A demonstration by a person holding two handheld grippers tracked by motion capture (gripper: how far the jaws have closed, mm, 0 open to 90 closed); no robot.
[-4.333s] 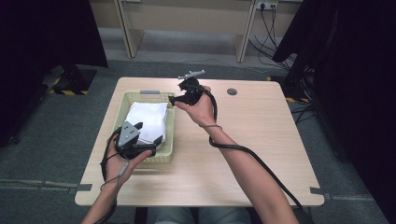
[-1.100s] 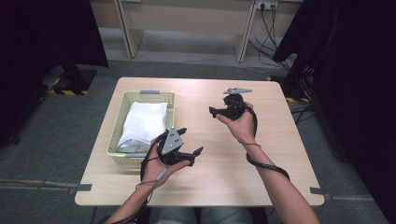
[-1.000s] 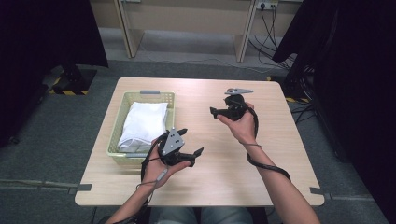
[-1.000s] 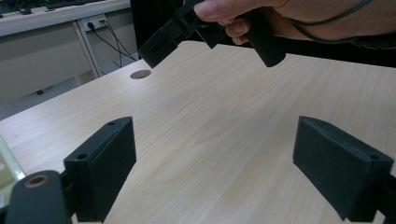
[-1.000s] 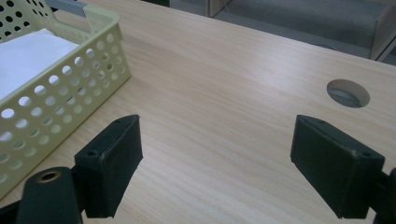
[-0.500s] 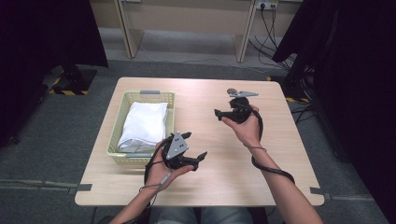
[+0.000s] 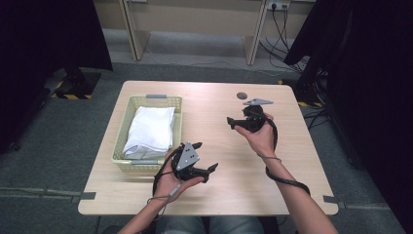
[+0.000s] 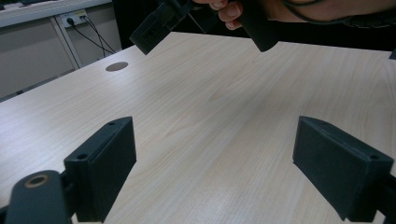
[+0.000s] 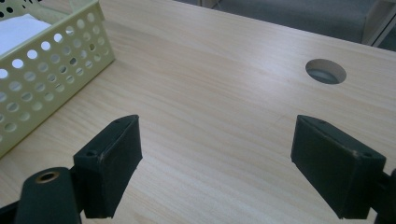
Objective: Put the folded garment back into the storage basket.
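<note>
Where the grey carpet ends, a light wooden desk (image 7: 243,161) carries the scene, bare across its middle and right. A pale yellow-green perforated basket (image 7: 122,157) sits on the desk's left part, one corner of it seen in the right gripper view (image 9: 56,70). Inside the basket lies a folded white cloth (image 7: 150,130), flat, not touched by either gripper.

Left gripper (image 7: 207,170): held in the person's left hand (image 7: 171,181) just right of the basket's near corner, above the desk's front half, jaws pointing right. In its own view the jaws are spread wide with bare wood between them (image 8: 215,158).

Right gripper (image 7: 233,122): held in the right hand (image 7: 260,136) over the desk's right-centre, well apart from the basket, jaws pointing left toward it. Jaws spread wide, nothing between them (image 9: 217,158).

A round cable hole (image 7: 241,95) near the desk's far edge, just behind the right gripper.
</note>
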